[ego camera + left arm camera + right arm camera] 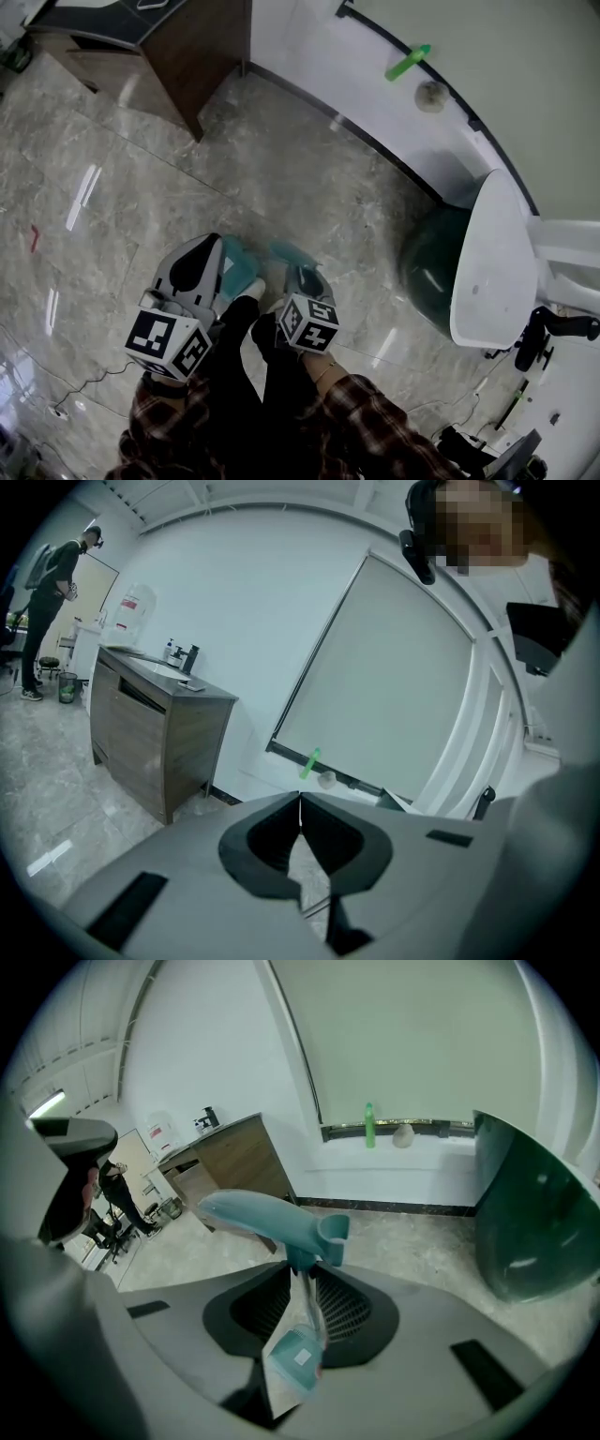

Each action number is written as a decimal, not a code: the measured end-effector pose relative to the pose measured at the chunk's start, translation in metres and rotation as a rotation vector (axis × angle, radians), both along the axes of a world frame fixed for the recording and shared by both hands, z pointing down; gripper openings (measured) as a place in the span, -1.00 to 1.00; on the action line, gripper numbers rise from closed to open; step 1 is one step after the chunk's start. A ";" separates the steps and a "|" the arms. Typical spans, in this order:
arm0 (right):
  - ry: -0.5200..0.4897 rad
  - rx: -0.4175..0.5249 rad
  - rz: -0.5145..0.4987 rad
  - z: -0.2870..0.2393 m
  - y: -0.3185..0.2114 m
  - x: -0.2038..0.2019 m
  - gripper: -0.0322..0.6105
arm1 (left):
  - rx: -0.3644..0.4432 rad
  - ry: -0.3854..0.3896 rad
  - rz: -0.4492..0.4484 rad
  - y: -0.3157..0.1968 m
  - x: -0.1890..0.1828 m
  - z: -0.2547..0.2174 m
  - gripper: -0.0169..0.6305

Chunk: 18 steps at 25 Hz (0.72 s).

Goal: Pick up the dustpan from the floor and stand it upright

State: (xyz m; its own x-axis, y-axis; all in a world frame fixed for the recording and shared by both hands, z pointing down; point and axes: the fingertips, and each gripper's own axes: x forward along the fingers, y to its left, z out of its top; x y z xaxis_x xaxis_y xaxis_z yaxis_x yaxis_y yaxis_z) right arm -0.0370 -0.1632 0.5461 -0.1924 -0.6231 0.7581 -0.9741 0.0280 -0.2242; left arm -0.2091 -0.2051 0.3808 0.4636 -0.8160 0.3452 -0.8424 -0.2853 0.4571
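Nearby, a wooden cabinet (187, 56) and dark green container (433, 267) flank the dustpan (267, 1215).

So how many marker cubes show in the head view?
2. One cube rides the left gripper, lower left; the other cube rides the right gripper, lower centre, which grips a teal handle. None seems hidden.

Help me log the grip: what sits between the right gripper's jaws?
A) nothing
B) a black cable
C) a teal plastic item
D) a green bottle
C: in the right gripper view, the right gripper has its jaws pinched on a teal plastic item.
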 end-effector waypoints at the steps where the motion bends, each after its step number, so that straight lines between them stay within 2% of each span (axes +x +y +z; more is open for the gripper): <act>1: 0.006 -0.002 -0.011 -0.001 0.002 -0.003 -0.63 | -0.002 0.001 0.005 0.002 0.001 -0.002 -0.91; 11: 0.040 -0.048 -0.150 0.002 0.022 -0.020 -0.63 | -0.031 -0.011 0.054 0.024 0.008 -0.007 -0.91; 18: 0.039 -0.066 -0.222 0.002 0.035 -0.028 -0.63 | -0.022 -0.025 0.074 0.030 0.010 -0.021 -0.91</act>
State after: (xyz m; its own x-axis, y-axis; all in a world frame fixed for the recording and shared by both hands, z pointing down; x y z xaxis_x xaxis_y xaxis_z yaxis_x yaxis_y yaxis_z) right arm -0.0647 -0.1280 0.5479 -0.2893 -0.5175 0.8053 -0.9536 0.2292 -0.1953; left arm -0.1987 -0.1756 0.3597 0.5133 -0.7721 0.3747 -0.8306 -0.3371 0.4432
